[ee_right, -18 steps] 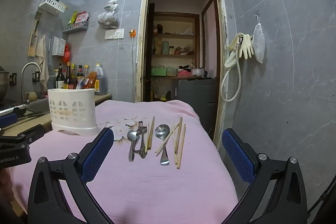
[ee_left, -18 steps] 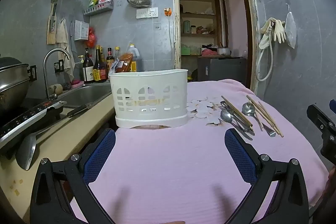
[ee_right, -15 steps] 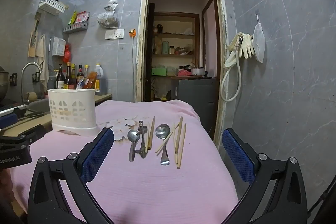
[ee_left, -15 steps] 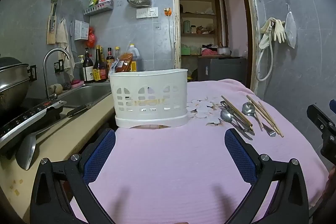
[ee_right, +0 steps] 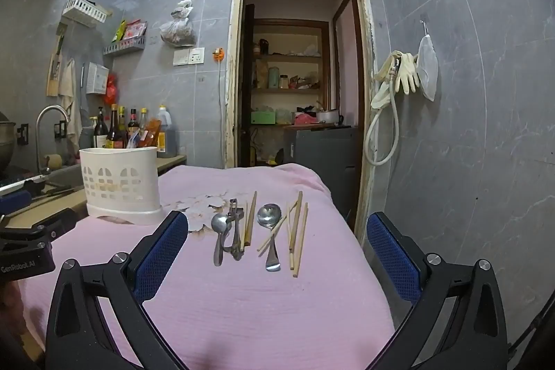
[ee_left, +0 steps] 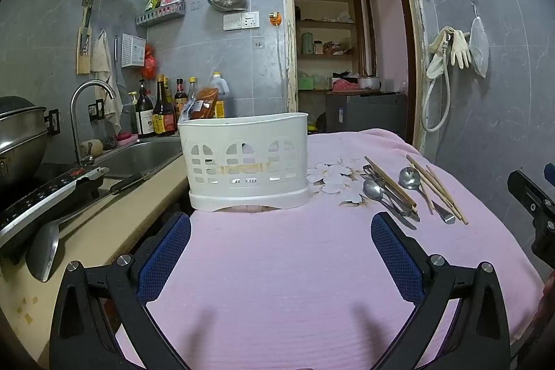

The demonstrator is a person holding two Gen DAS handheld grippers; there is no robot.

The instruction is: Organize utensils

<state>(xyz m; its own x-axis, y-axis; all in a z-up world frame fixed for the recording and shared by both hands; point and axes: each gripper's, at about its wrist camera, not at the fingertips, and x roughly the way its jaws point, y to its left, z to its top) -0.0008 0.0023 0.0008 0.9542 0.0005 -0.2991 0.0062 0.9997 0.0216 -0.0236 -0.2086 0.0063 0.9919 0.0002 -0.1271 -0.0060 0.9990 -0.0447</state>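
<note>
Start of sorting, I judged: both my left gripper (ee_left: 281, 252) and right gripper (ee_right: 277, 252) hung spread and empty, utensils (ee_right: 260, 231) loose on the cloth right of the caddy (ee_left: 248, 158), so next a pinch on one.

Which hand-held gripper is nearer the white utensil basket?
Left. The left hand-held gripper faces the white utensil basket just ahead; the right hand-held gripper sits off to its right, facing the utensils.

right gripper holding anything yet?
No. The right gripper is open and empty, with the spoons and chopsticks lying on the cloth ahead.
</note>
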